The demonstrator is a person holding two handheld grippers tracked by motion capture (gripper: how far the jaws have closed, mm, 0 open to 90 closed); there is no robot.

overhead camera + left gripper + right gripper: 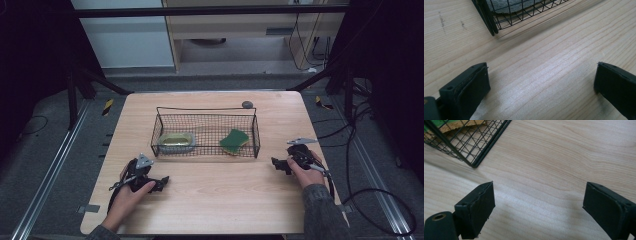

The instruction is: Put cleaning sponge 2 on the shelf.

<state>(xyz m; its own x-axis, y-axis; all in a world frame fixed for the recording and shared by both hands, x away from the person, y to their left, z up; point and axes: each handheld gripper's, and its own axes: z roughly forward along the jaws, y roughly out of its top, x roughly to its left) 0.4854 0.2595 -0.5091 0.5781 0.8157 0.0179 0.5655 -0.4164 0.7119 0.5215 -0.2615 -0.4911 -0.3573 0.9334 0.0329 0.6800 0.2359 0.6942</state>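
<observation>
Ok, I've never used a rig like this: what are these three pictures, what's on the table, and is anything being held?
A person works here with a hand-held two-jaw gripper in each hand. The high view looks down on the wooden table: the left gripper sits near the front left, the right gripper at the right edge. The other two pictures come from cameras riding on each gripper, looking along its black jaws. Both pairs stand wide apart over bare wood, so nothing is held. In the middle is a black wire basket holding a shallow metal dish and a green sponge. A small grey object lies behind it.
</observation>
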